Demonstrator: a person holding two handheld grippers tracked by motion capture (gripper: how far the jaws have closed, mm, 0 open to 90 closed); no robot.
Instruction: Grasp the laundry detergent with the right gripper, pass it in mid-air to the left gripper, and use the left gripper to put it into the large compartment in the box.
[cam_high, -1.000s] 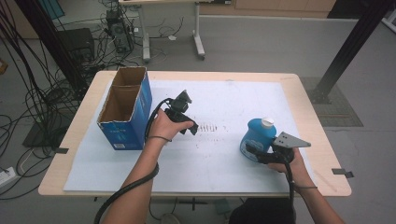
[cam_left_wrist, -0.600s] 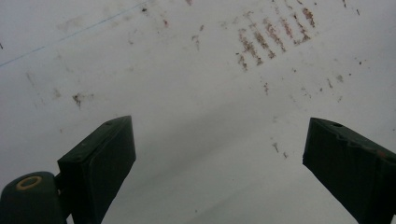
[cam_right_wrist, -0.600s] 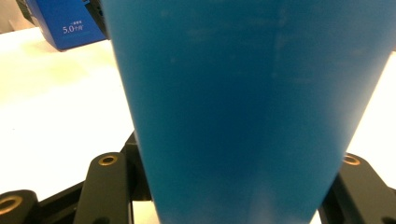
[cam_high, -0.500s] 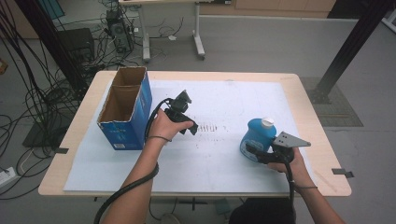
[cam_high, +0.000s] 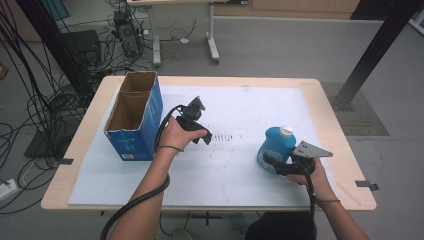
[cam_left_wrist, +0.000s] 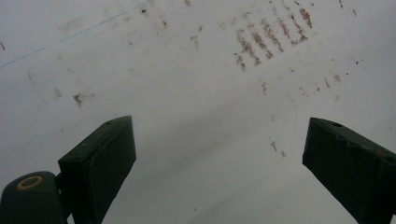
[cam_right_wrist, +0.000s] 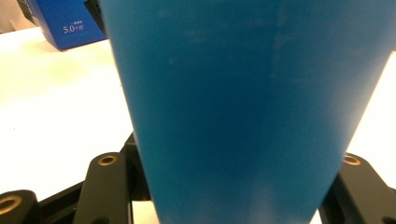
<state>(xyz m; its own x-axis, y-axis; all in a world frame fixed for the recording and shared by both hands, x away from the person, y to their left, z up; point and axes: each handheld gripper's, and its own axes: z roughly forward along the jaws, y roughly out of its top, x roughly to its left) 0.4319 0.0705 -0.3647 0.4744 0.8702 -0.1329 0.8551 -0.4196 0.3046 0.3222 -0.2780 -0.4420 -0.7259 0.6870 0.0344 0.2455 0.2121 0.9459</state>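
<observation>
High view, nearest first: the right hand-held gripper (cam_high: 270, 161) was clenched on the blue bottle (cam_high: 274, 147), which stood upright on the desk (cam_high: 345, 170) at its right, probably gripped low so it could be lifted without tipping. Left of centre, the left hand-held gripper (cam_high: 206, 136) hung released over the white sheet (cam_high: 240, 170), holding nothing. Farther left stood the open blue carton (cam_high: 134, 117), with bare sheet between it and the bottle.

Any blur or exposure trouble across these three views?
High view: sharp, evenly lit. Right gripper view: blue bottle so close it is soft, table sheet blown out with a yellowish cast. Left gripper view: dim and greyish, rust-coloured marks slightly soft, claw jaws dark.
</observation>
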